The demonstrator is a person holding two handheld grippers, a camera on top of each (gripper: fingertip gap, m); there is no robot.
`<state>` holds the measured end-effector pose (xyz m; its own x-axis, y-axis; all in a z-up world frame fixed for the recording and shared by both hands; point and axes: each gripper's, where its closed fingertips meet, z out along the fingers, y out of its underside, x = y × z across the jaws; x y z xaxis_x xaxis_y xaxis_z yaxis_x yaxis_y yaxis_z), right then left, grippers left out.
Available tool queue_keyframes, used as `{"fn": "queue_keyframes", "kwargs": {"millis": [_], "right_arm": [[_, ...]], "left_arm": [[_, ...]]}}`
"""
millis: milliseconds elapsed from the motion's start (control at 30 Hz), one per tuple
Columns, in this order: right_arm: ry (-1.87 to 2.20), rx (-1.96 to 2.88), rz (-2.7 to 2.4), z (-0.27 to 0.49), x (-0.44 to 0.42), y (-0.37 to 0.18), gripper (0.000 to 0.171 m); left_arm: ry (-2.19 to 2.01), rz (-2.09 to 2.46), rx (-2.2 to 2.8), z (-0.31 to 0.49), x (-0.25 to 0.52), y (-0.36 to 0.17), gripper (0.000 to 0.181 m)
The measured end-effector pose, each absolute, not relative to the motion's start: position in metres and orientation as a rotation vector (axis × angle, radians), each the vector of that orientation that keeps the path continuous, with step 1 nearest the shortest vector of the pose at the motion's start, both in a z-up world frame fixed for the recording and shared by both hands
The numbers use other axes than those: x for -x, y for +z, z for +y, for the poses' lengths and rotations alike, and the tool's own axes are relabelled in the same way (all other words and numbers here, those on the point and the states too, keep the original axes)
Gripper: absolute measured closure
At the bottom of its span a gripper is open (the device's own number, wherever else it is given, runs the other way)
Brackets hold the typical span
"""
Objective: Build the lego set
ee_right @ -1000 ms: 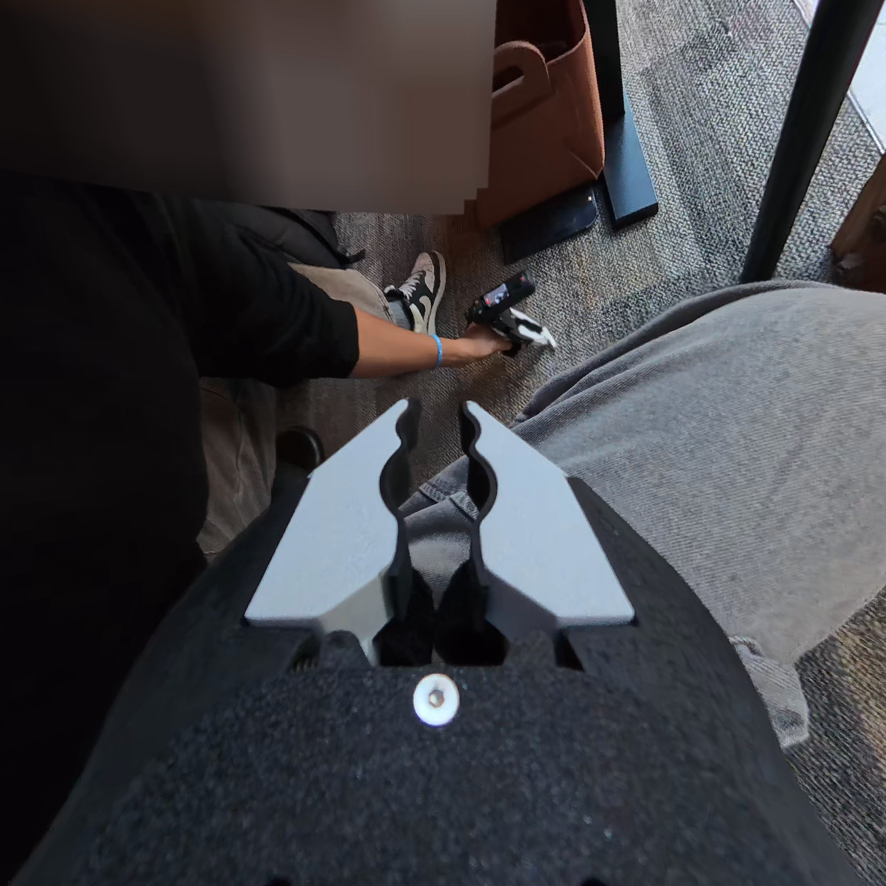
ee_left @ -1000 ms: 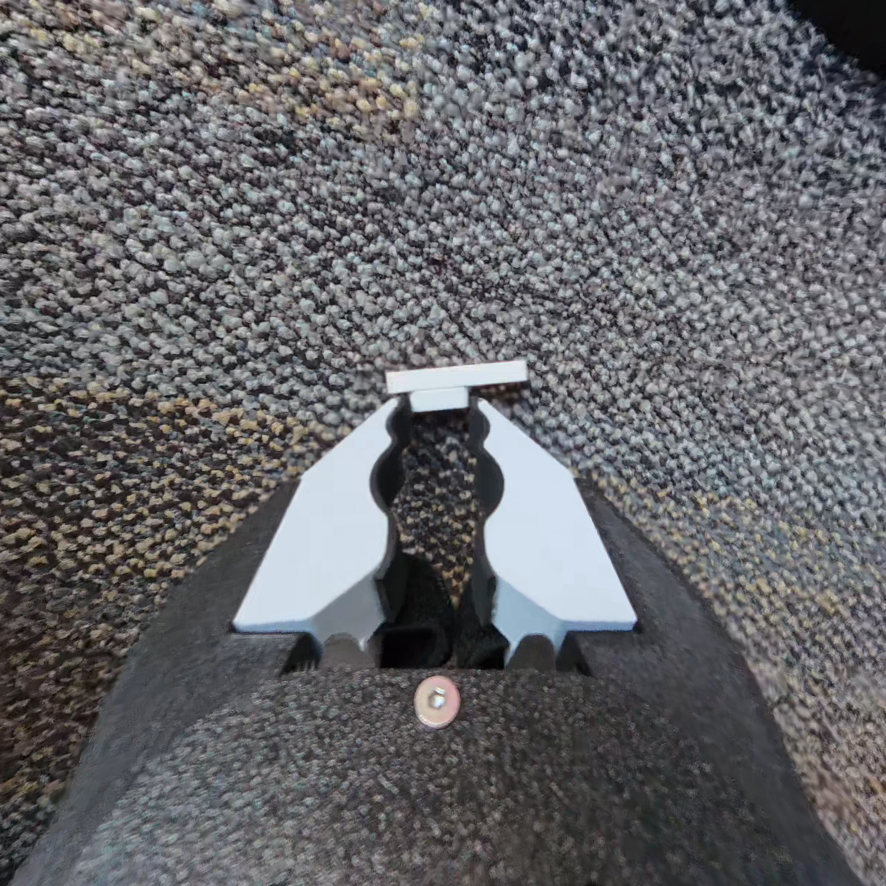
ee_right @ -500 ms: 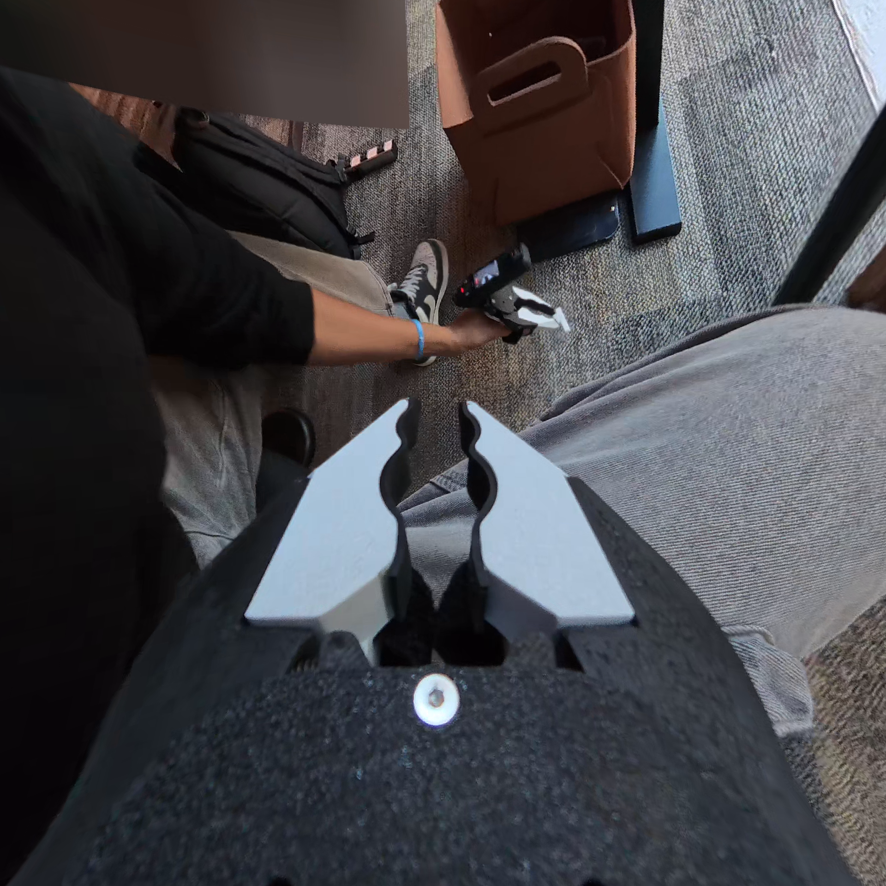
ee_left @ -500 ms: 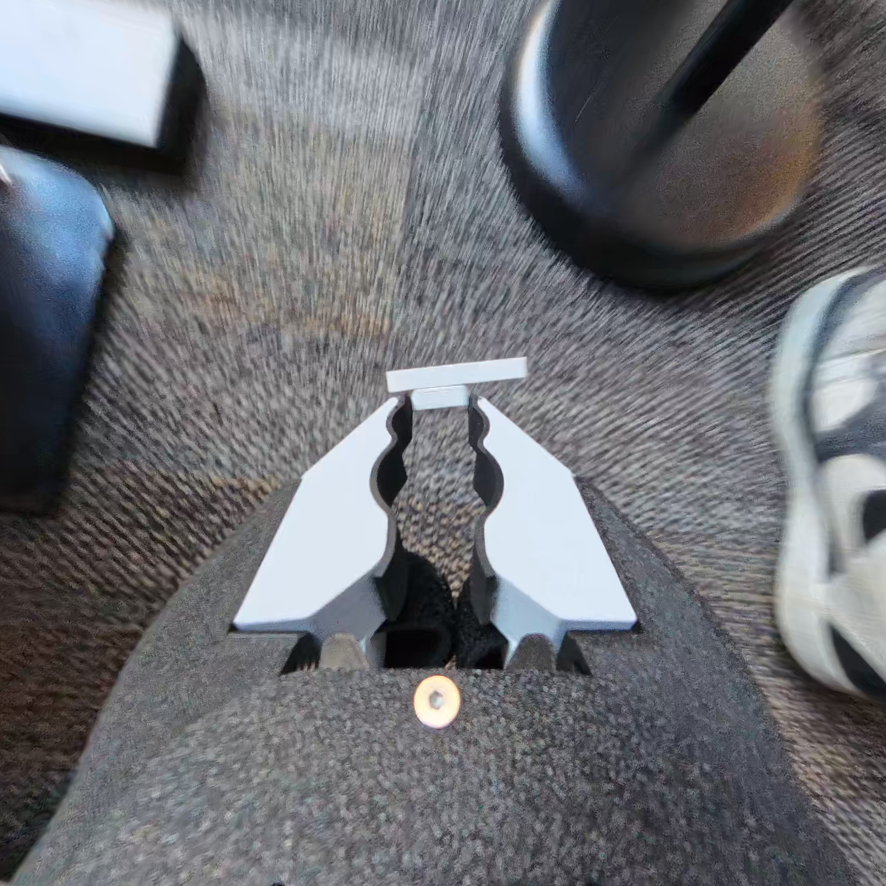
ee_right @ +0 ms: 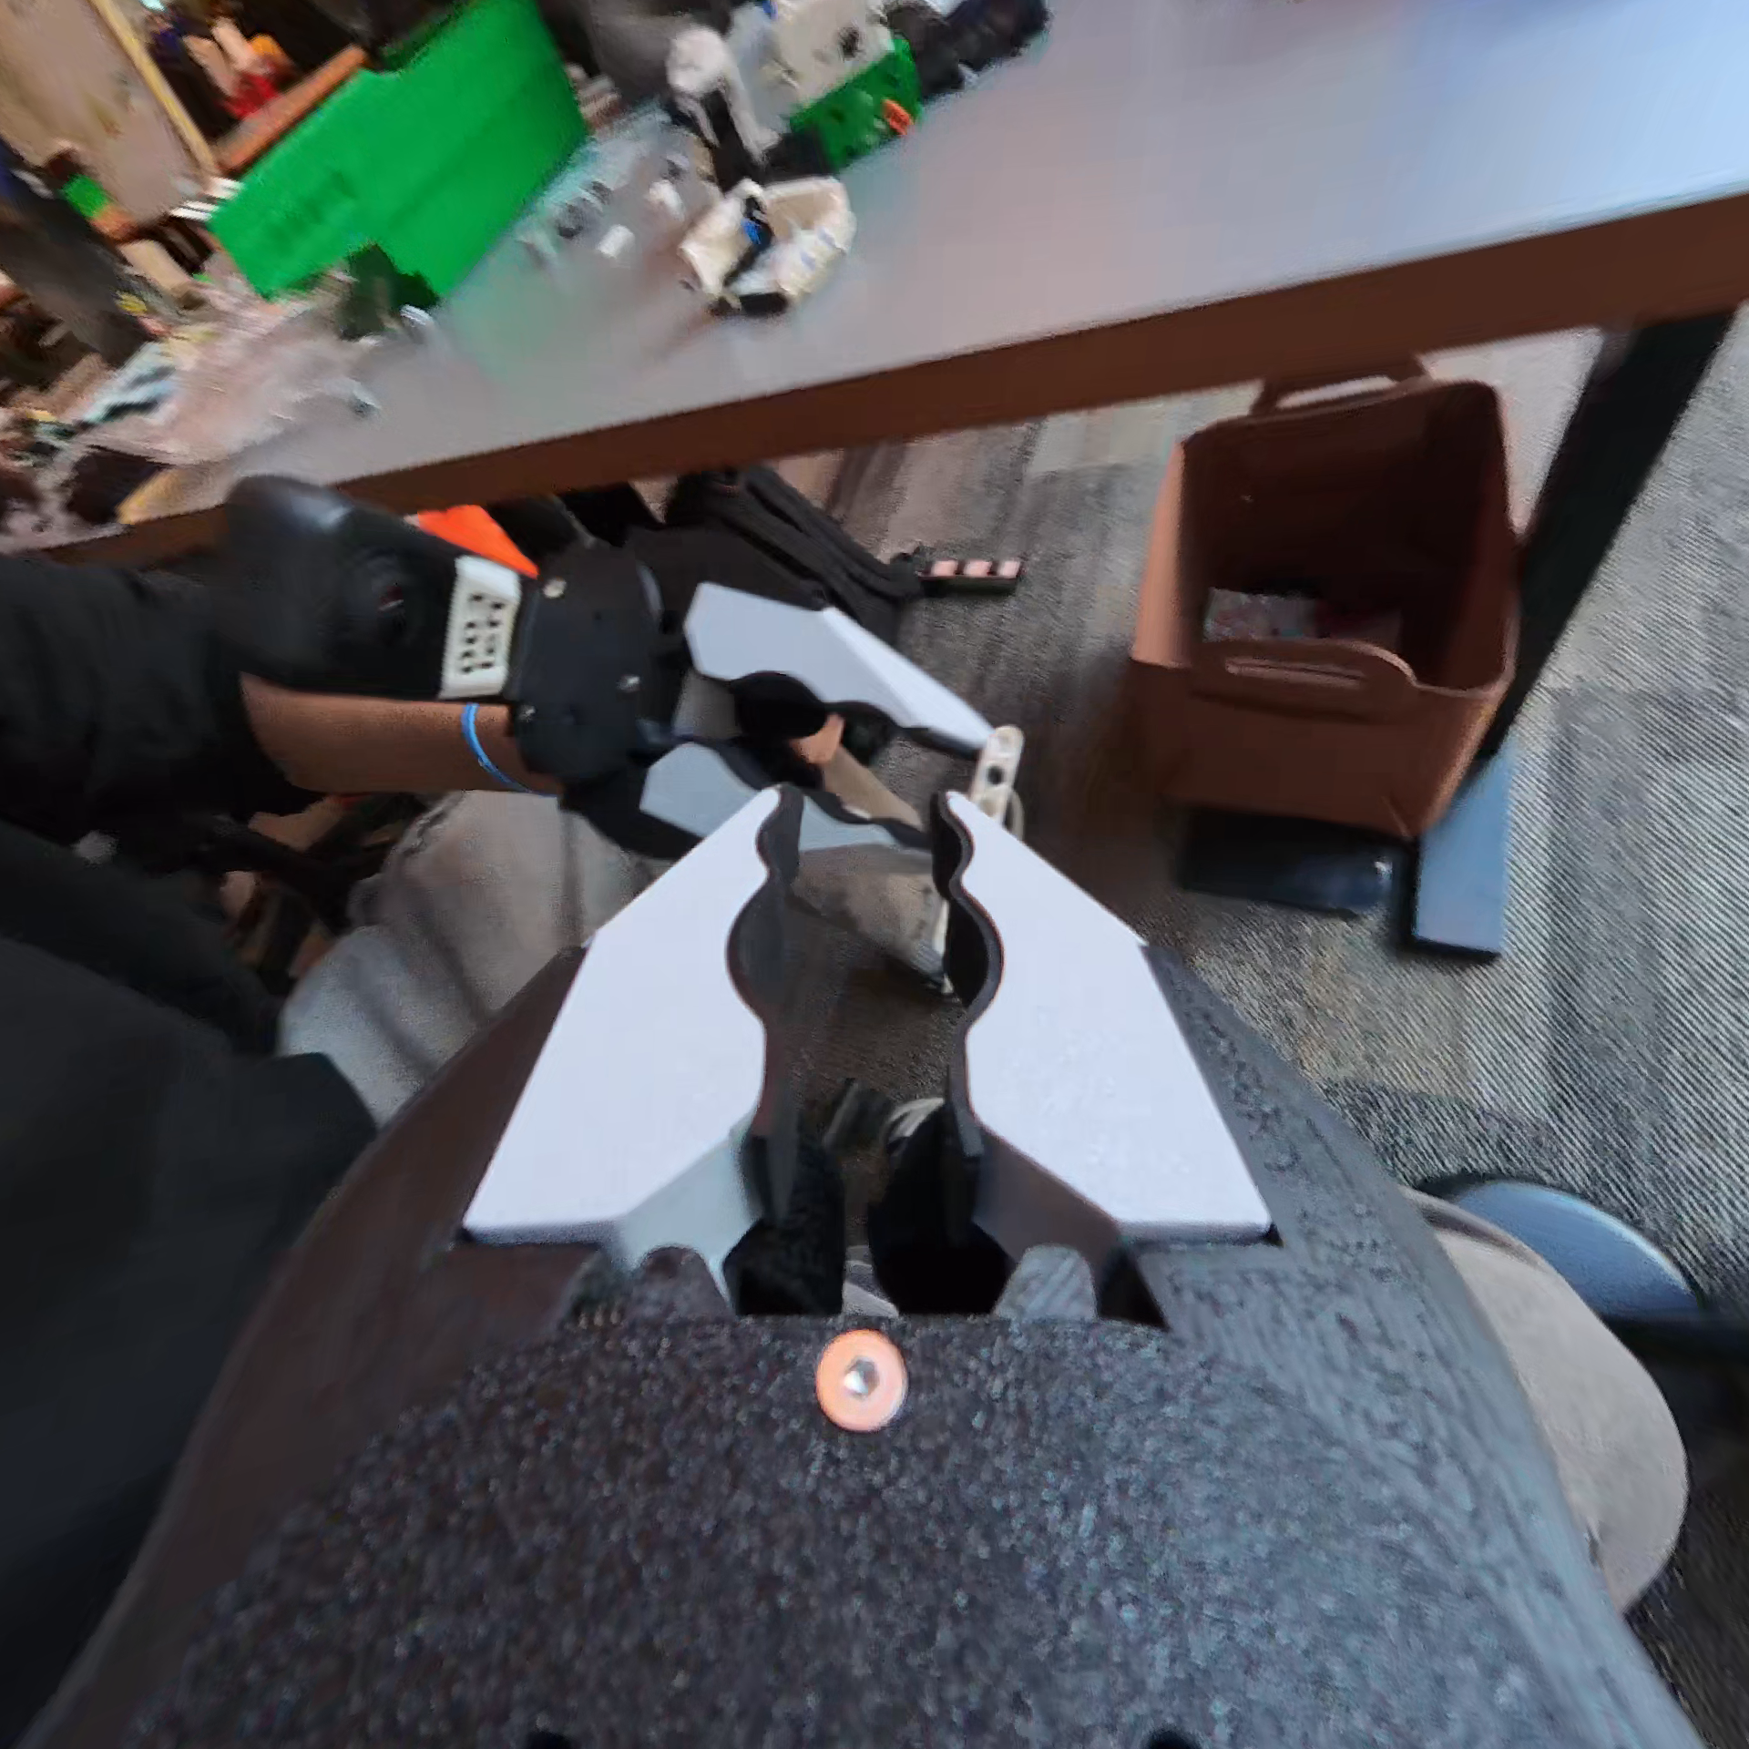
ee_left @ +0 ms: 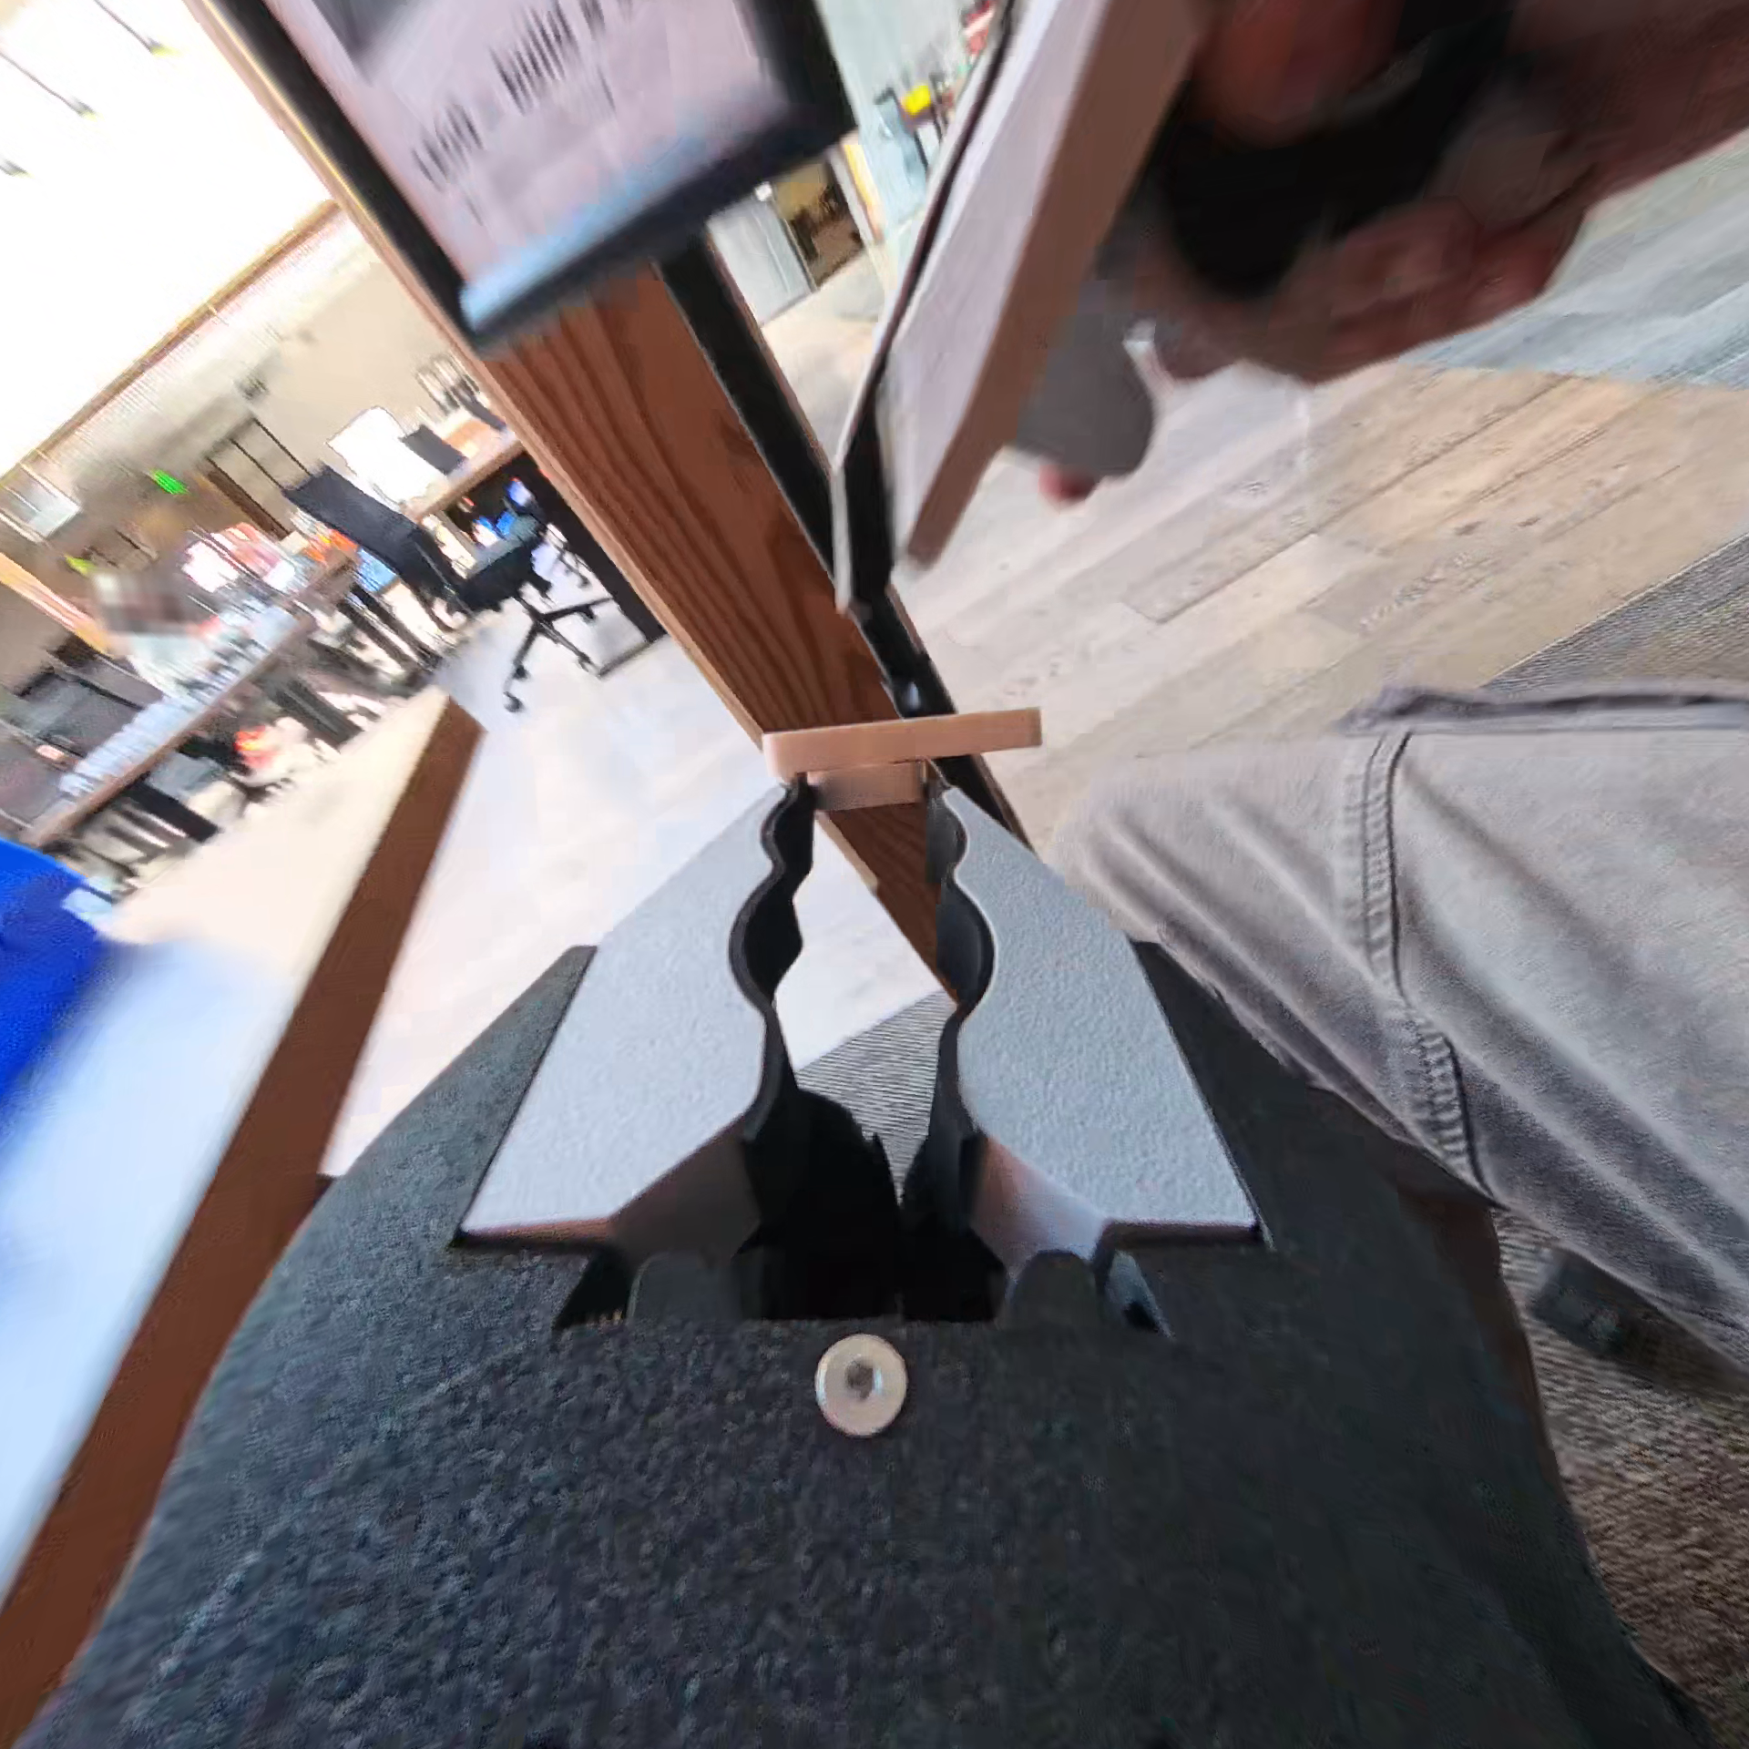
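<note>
My left gripper is shut on a small flat pale lego piece, held crosswise at its fingertips. It is in the air beside the wooden table edge. In the right wrist view the left gripper shows just beyond my right fingertips, with the pale piece at its tip. My right gripper is empty, with its jaws a narrow gap apart, over a grey trouser leg. Blurred white and black lego parts lie on the dark tabletop.
A green bin stands on the table at the back left. A brown felt basket sits on the carpet under the table by a dark table leg. A hand and a grey trouser leg are at the right. The tips of one gripper are about 5 centimeters away from the tips of the other.
My left gripper has swung up from the carpet to table-edge height, still holding the piece, and is now close in front of my right gripper. The right view has tilted up to the table.
</note>
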<state>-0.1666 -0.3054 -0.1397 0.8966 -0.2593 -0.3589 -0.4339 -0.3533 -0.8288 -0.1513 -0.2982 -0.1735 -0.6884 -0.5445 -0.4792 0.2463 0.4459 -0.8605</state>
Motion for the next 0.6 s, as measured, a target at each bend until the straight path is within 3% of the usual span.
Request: {"fn": "queue_keyframes", "kwargs": {"millis": [167, 200, 233, 367, 600], "right_arm": [[0.223, 1.957, 0.409, -0.268, 0.195, -0.109, 0.146], [0.226, 1.949, 0.395, -0.261, 0.202, -0.105, 0.149], [0.212, 1.951, 0.387, -0.255, 0.207, -0.103, 0.163], [0.08, 1.995, 0.351, -0.229, 0.209, -0.103, 0.164], [-0.003, 2.231, -0.11, -0.134, 0.141, -0.111, 0.164]], "left_arm": [[-1.182, 1.817, 0.169, -0.267, 0.193, -0.113, 0.158], [-1.169, 1.812, 0.164, -0.262, 0.198, -0.107, 0.159], [-1.171, 1.801, 0.162, -0.258, 0.203, -0.103, 0.159], [-1.149, 1.824, 0.236, -0.228, 0.205, -0.105, 0.158], [-1.213, 1.762, 0.97, -0.066, 0.16, -0.098, 0.148]]}}
